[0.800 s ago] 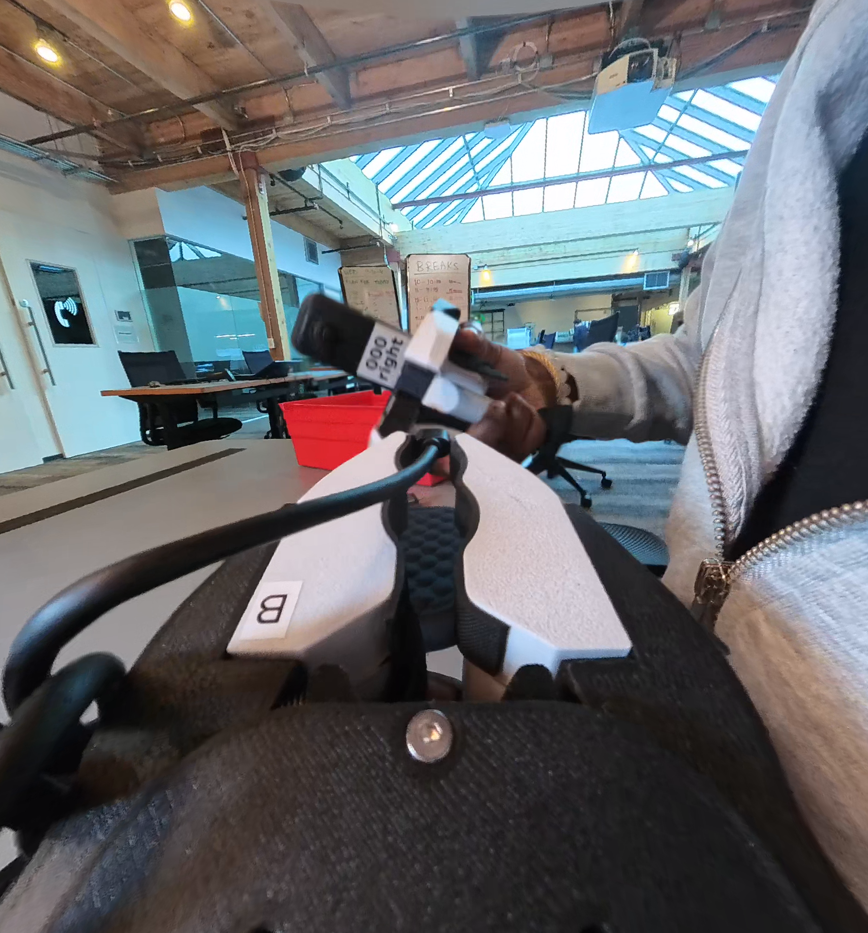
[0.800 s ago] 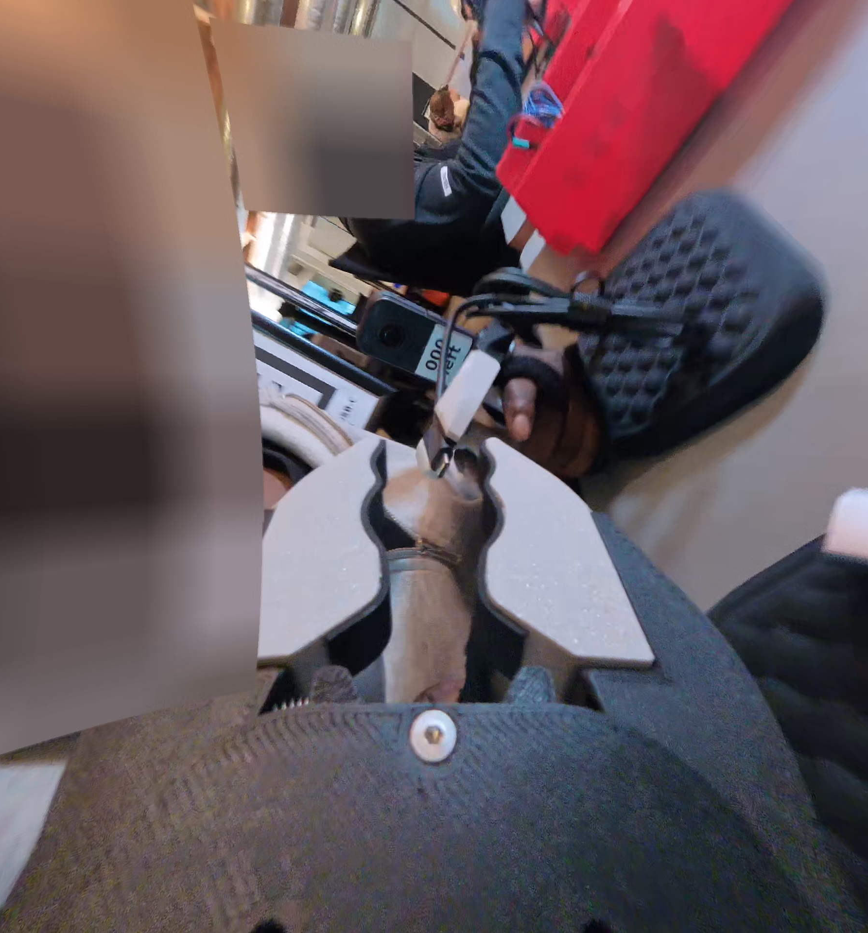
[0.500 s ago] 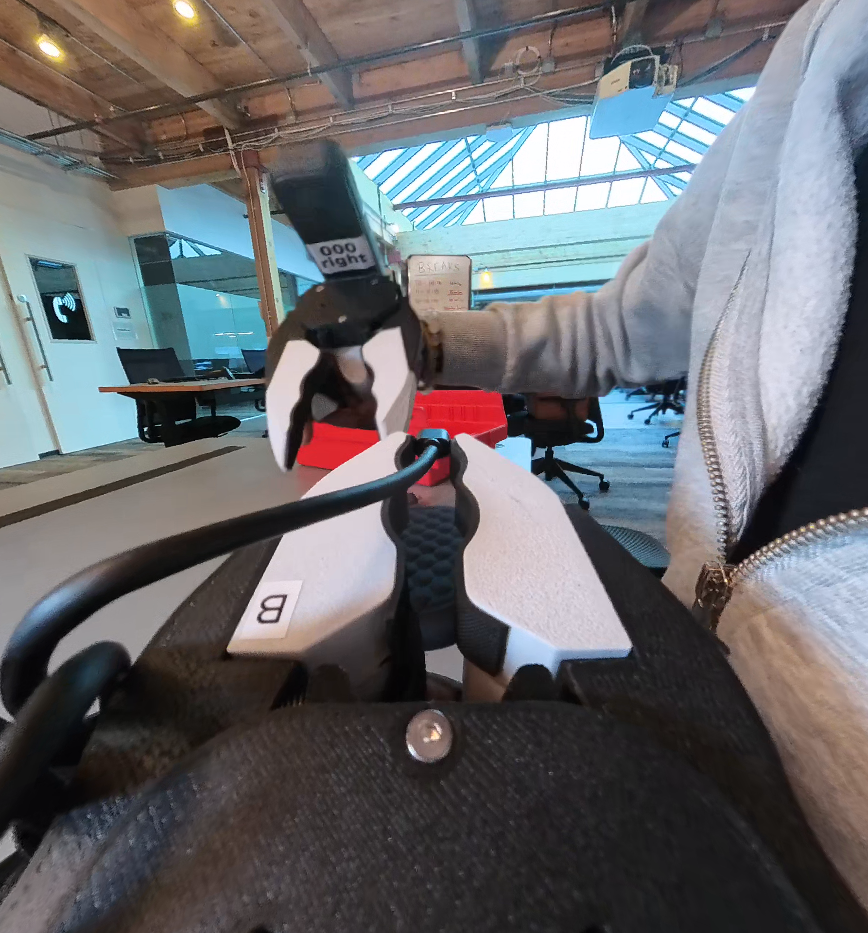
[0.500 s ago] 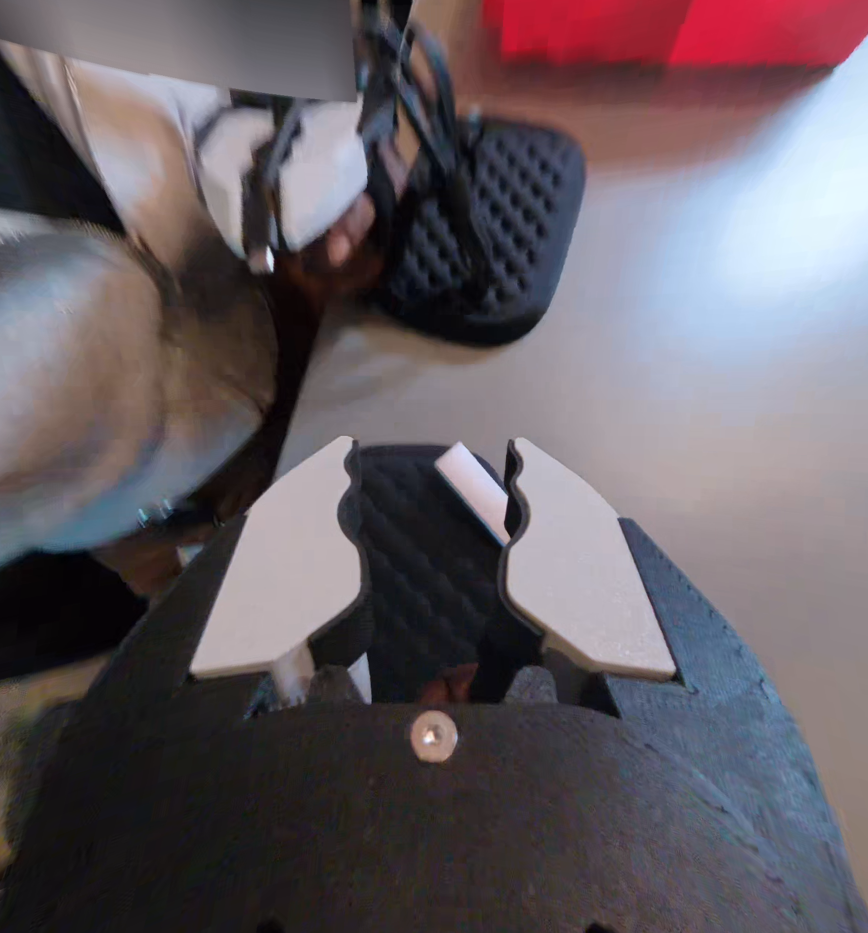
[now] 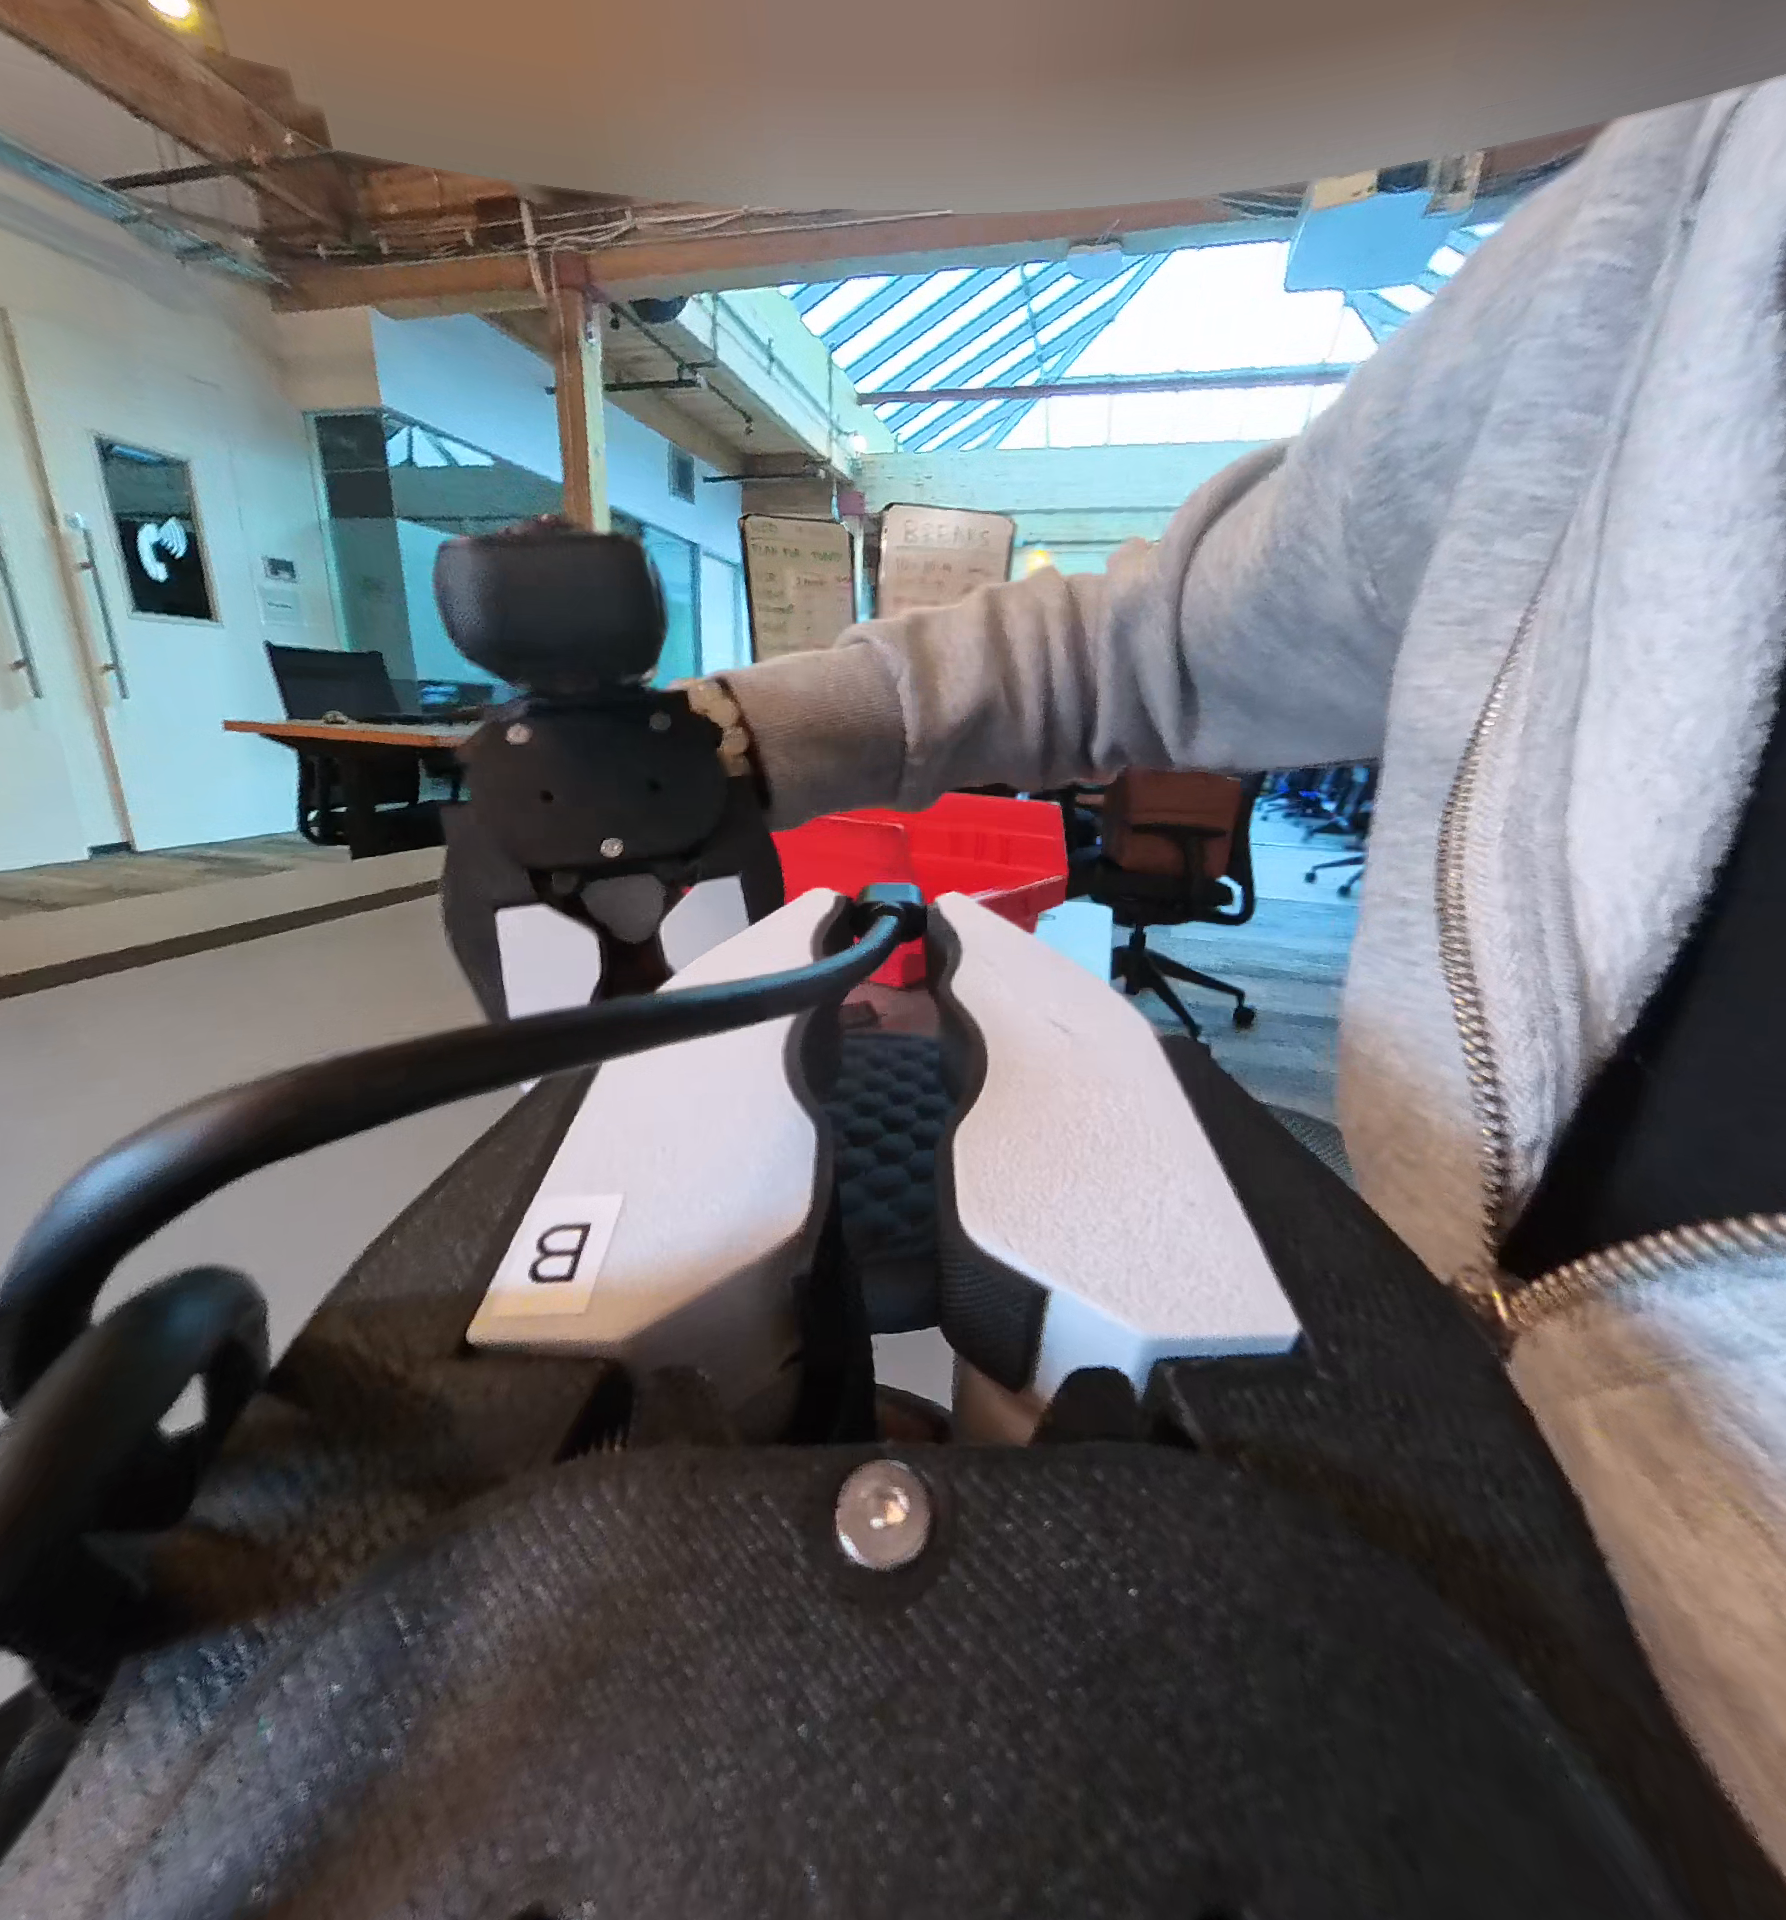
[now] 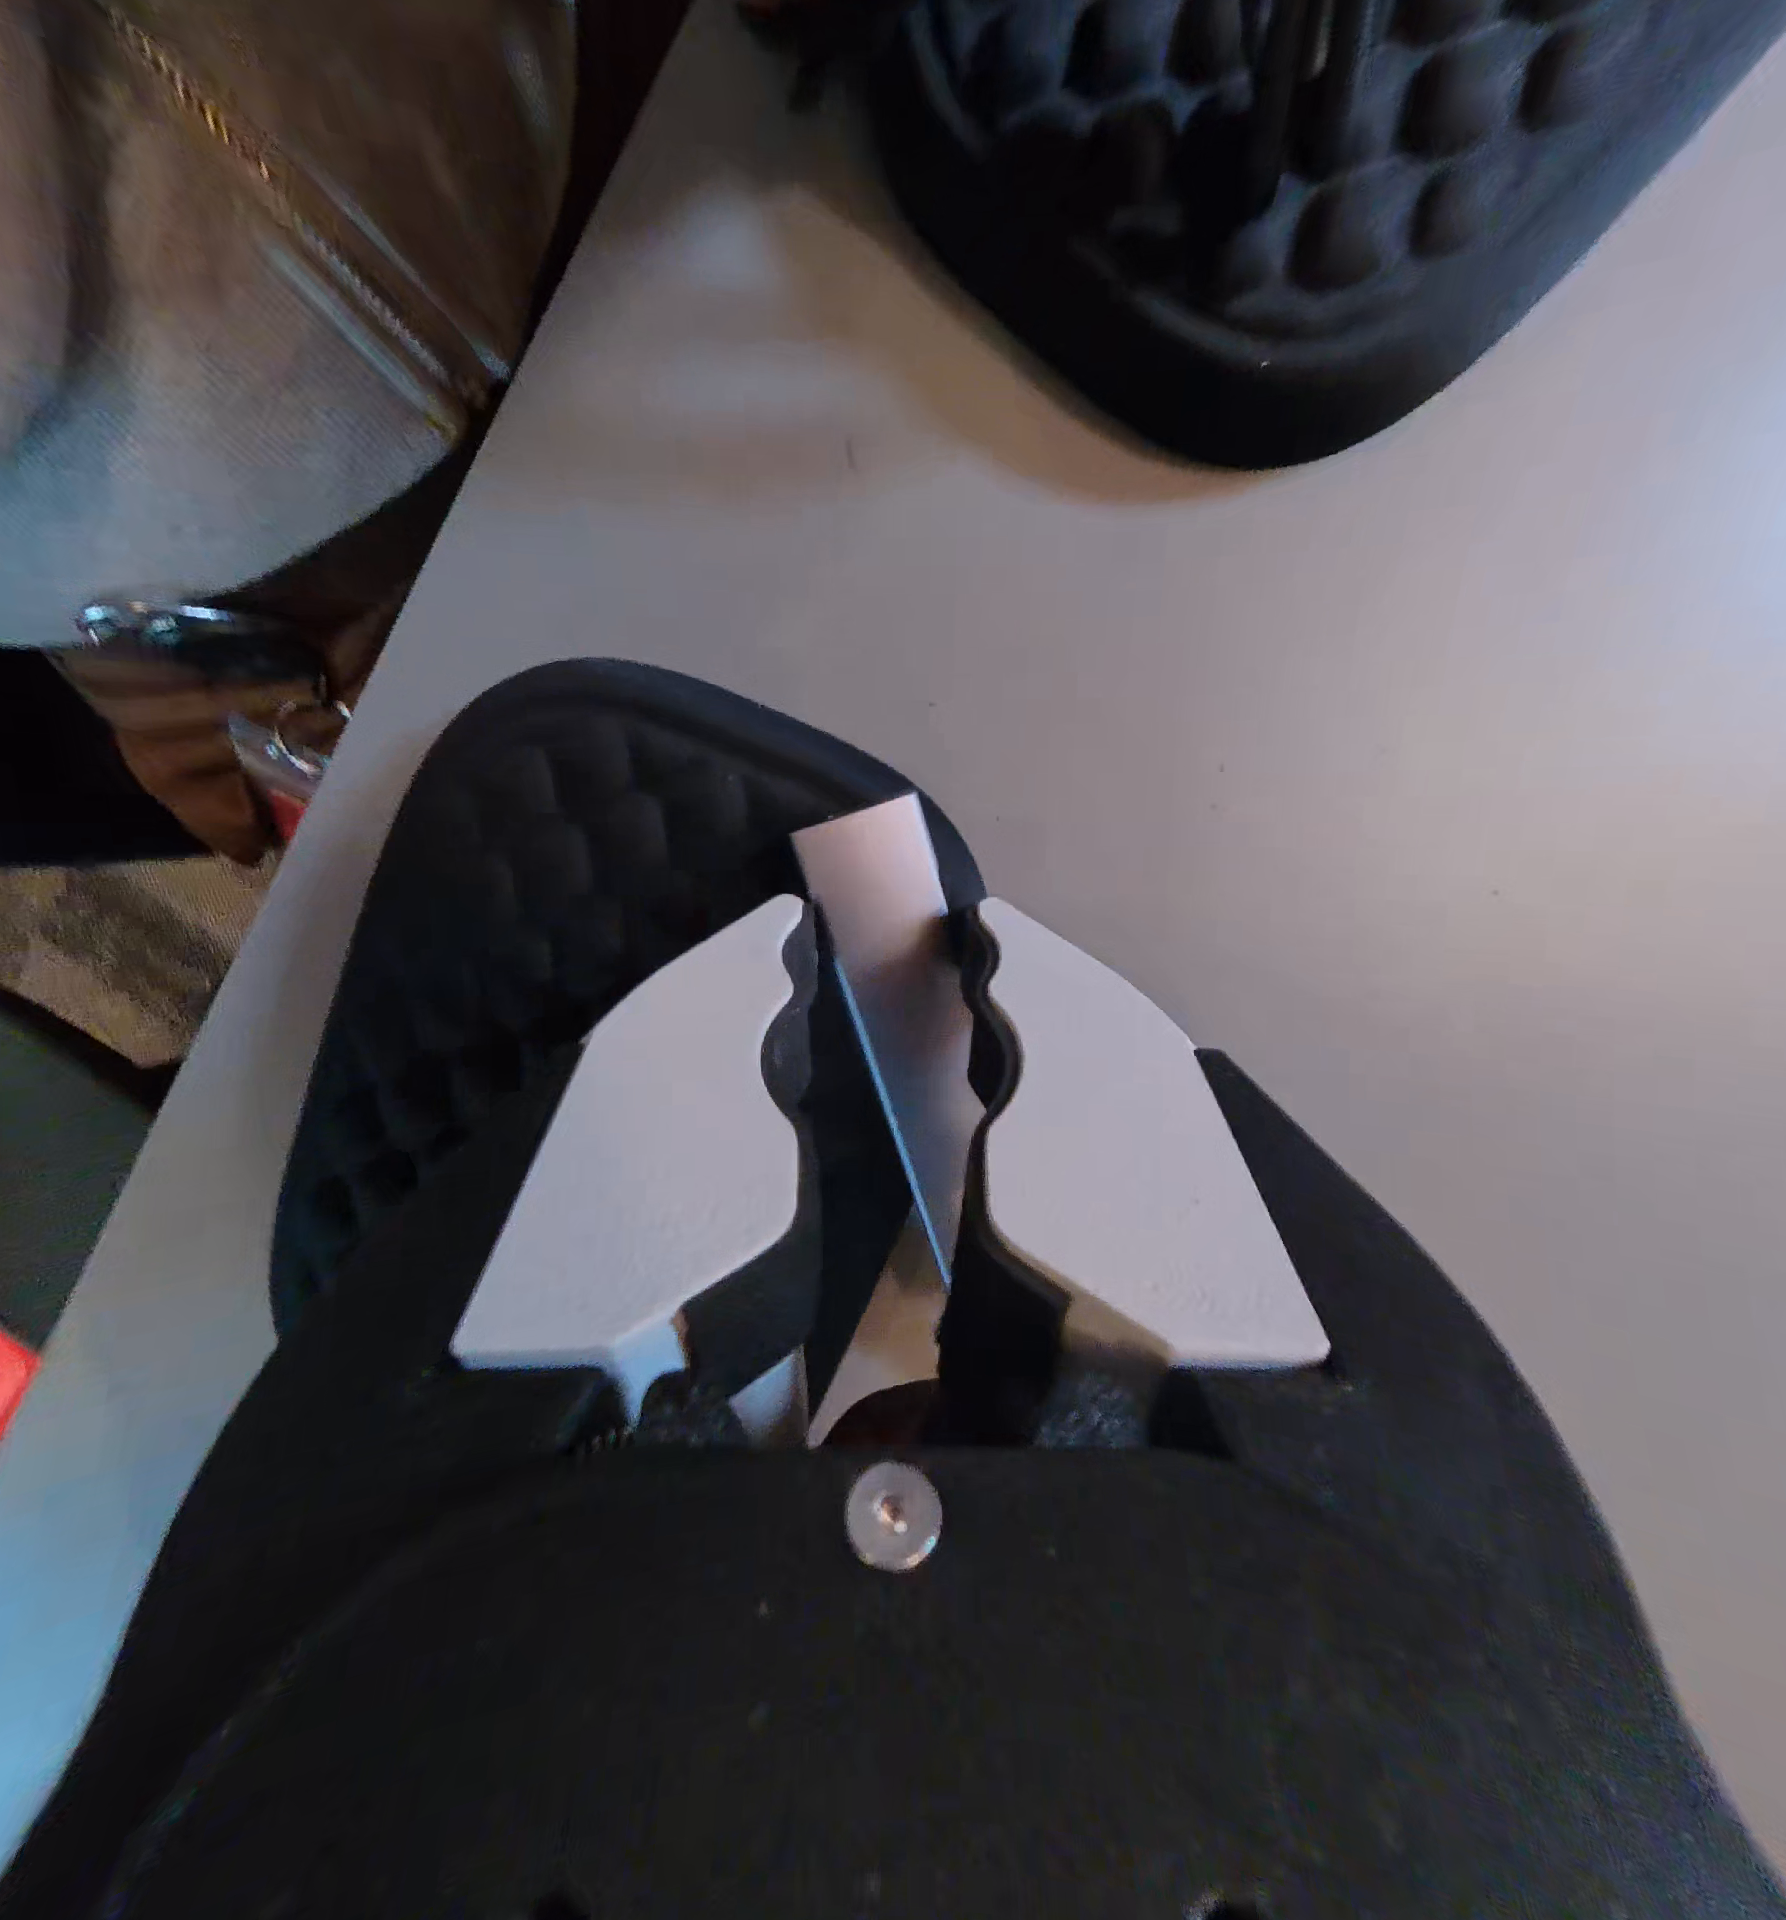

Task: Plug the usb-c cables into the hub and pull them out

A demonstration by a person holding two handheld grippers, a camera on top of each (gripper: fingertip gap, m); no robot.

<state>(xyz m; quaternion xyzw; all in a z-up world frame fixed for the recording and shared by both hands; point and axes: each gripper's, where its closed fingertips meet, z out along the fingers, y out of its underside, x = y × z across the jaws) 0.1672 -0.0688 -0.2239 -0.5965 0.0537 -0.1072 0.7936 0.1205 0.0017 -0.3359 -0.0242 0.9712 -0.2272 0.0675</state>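
Note:
My left gripper (image 5: 889,909) is shut on the plug end of a black usb-c cable (image 5: 453,1060), which loops back to the left over my fingers. My right gripper (image 6: 884,925) points down at the table, its jaws closed around a silver-grey hub (image 6: 873,883) that lies tilted on a black dimpled pad (image 6: 577,831). In the left wrist view the right gripper (image 5: 598,935) hangs tips down just ahead and to the left of my left fingertips. The hub's ports are hidden.
A second black dimpled pad (image 6: 1388,208) with cables lies farther along the grey table (image 6: 1284,675). A red bin (image 5: 930,842) stands behind. The person's grey zip hoodie (image 5: 1595,623) fills the right side. The table's edge runs diagonally at left in the right wrist view. The left gripper's tips are roughly 15 centimetres from the right gripper's.
The right gripper swung from near the left gripper down over the near pad, and its jaws narrowed around the hub. The left gripper kept still, holding the cable.

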